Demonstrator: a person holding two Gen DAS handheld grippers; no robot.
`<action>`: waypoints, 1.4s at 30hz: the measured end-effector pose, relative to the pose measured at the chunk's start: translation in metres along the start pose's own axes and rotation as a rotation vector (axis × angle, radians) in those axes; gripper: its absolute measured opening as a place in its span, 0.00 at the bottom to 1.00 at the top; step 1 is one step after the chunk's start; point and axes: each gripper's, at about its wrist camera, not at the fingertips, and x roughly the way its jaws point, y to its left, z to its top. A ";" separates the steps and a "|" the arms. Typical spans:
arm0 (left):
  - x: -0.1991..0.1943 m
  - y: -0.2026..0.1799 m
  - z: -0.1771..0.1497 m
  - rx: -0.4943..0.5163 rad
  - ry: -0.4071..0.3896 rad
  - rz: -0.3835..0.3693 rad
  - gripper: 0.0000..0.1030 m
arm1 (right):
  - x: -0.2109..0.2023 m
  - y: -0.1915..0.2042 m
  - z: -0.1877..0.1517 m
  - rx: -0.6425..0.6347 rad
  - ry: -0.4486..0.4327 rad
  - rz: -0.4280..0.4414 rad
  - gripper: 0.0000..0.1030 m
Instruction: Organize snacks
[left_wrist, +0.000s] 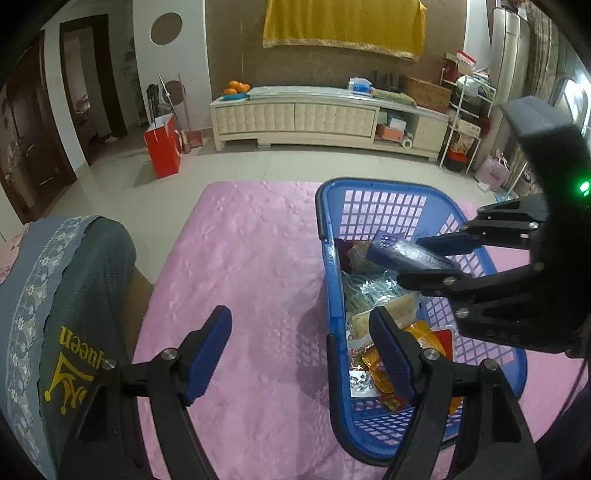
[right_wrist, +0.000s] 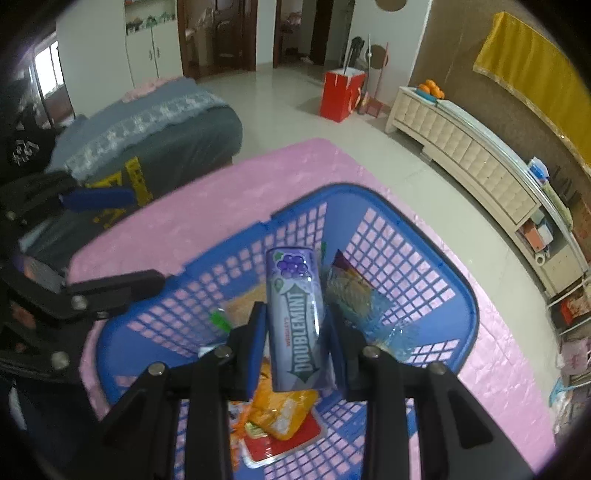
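Observation:
A blue plastic basket (left_wrist: 327, 266) stands on a pink quilted cover (left_wrist: 251, 258) and holds several snack packets (left_wrist: 373, 291). My right gripper (right_wrist: 295, 332) is shut on a purple Doublemint container (right_wrist: 295, 317) and holds it above the inside of the basket (right_wrist: 458, 295). In the left wrist view the same container (left_wrist: 410, 254) hangs between the right gripper's fingers over the basket. My left gripper (left_wrist: 301, 354) is open and empty, low over the cover, its right finger over the basket's left rim.
A grey-blue cushion with yellow lettering (left_wrist: 62, 314) lies left of the cover. Beyond are a tiled floor, a red paper bag (left_wrist: 162, 147), a cream TV cabinet (left_wrist: 325, 118) and a cluttered shelf rack (left_wrist: 465, 122).

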 end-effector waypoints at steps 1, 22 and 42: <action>0.004 -0.002 0.002 0.000 0.007 -0.001 0.73 | 0.004 -0.001 0.000 0.000 0.008 0.001 0.35; 0.003 -0.016 -0.005 -0.019 -0.001 -0.024 0.73 | -0.032 -0.013 -0.029 0.018 -0.033 -0.076 0.79; -0.147 -0.093 -0.068 0.021 -0.306 -0.036 0.73 | -0.191 0.043 -0.135 0.272 -0.345 -0.440 0.86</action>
